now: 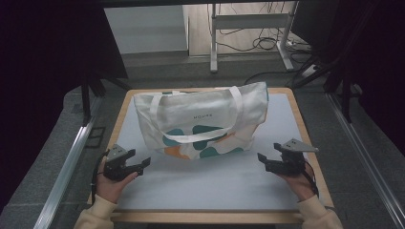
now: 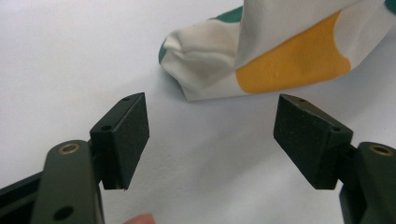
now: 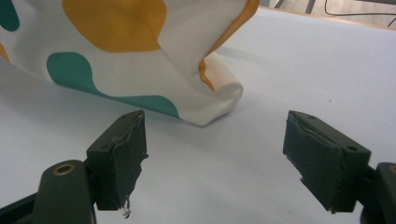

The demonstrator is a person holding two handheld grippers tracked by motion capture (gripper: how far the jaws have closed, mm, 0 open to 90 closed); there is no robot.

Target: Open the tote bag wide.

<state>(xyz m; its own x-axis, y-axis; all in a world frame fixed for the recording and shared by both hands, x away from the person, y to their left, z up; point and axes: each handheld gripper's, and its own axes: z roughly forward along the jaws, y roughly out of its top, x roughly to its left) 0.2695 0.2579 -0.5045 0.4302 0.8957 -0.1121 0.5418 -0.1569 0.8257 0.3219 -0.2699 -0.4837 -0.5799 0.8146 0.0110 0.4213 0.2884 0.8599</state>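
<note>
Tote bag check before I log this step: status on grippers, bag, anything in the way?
Left gripper open, empty. Right gripper open, empty. Tote bag lies flat on table, untouched, between both. Nothing in the way.

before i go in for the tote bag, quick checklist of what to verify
1. Left gripper open, nothing between its fingers: ok.
2. Right gripper open and empty: ok.
3. Tote bag lying on the white mat, within the table edges: ok.
4. Bag corners free of both grippers: ok, each stands apart.
5. Handle lying loose across the bag's front: ok.
6. Bag empty or loaded: cannot tell.
</note>
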